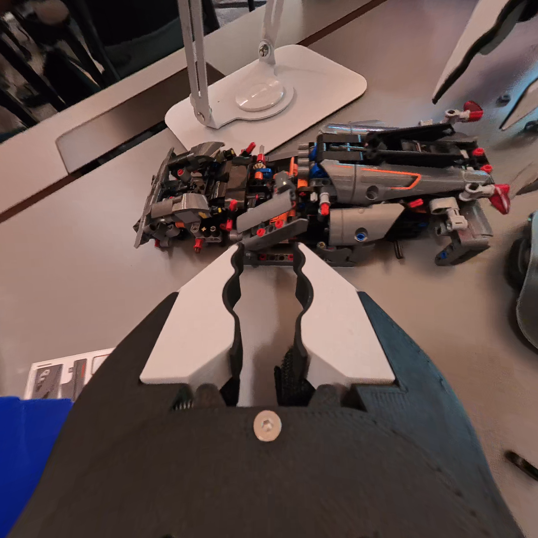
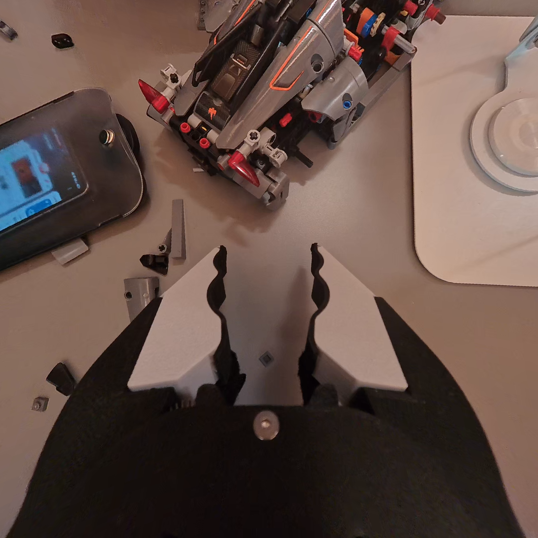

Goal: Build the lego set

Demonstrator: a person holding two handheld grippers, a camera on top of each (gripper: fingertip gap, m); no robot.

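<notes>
- The left gripper (image 1: 267, 250) has its fingers apart — the tips are at the near side of the lego car (image 1: 320, 198).
- The right gripper (image 2: 268, 247) is also spread and empty, above the grey table (image 2: 262, 221).
- The car lies farther on, beside a white lamp base (image 1: 320, 84).

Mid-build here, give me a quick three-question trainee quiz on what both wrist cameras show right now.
1. True or false: the right hand-held gripper holds a brick.
2. What does the left hand-held gripper nearly touch: A) lamp base B) lego car C) phone?
3. What colour are the pointed pieces at the car's near end in the right wrist view?

Key: 1 false; 2 B; 3 red.
</notes>
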